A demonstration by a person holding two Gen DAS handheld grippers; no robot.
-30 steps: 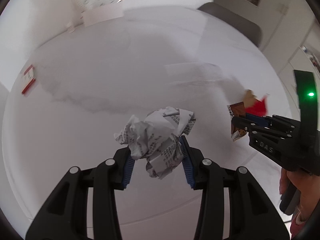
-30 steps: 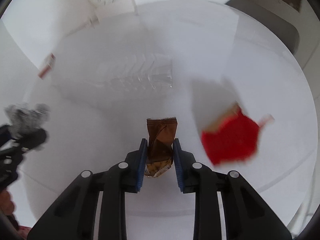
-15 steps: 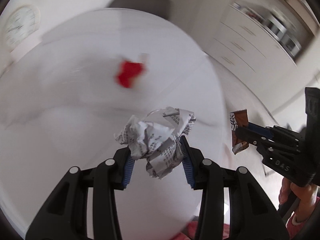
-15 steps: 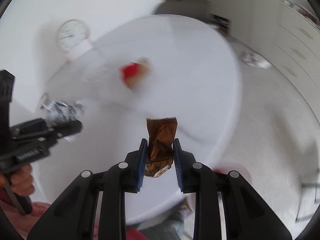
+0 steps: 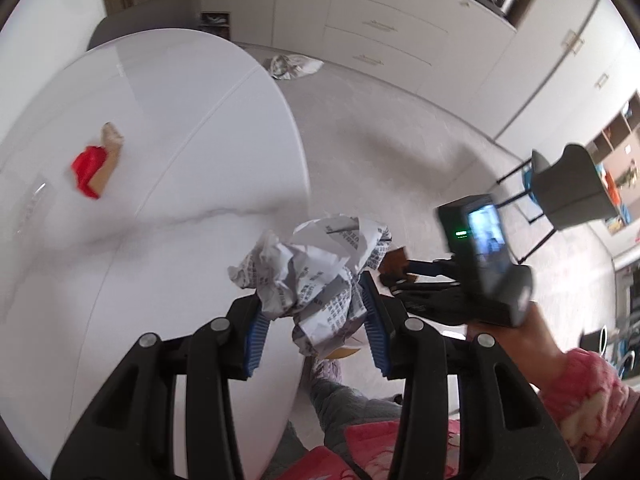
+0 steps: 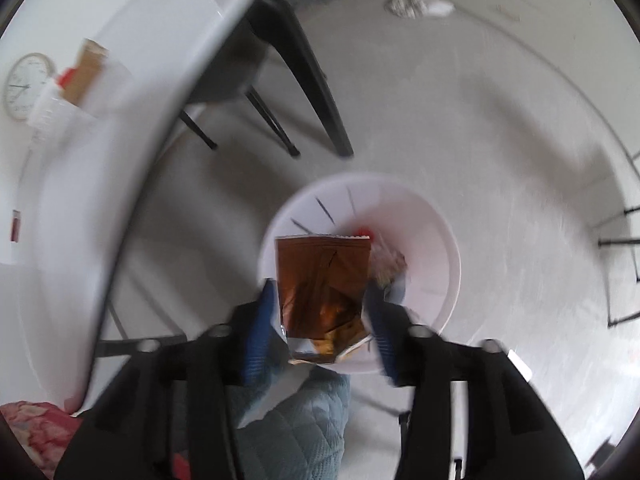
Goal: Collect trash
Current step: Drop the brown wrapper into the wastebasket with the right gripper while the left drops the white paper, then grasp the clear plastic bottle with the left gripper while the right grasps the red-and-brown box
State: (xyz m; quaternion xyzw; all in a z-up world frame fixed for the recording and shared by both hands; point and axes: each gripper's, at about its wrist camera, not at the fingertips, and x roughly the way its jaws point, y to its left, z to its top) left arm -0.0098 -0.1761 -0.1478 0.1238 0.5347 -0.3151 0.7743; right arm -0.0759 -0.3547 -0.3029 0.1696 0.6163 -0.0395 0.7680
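We find the right gripper point(image 6: 322, 312) above the white bin point(image 6: 448, 248), jaws just opened, the brown wrapper point(image 6: 322, 284) loose between them. The left gripper point(image 5: 316, 320), beside the tabletop's point(image 5: 160, 140) edge, clamps the crumpled paper point(image 5: 316, 268). We advise centring it over the bin before release. The red wrapper point(image 5: 90, 168) lies on the tabletop.

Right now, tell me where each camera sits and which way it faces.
Left wrist: on the left gripper, looking down past the table edge to the floor; its fingers clamp the paper ball; the right gripper, a hand and a pink sleeve show.
Right wrist: on the right gripper, looking almost straight down into the white bin; its jaws have just been opening, the brown wrapper between them; a quilted leg shows.
Shared: the table, the red packet, floor litter.
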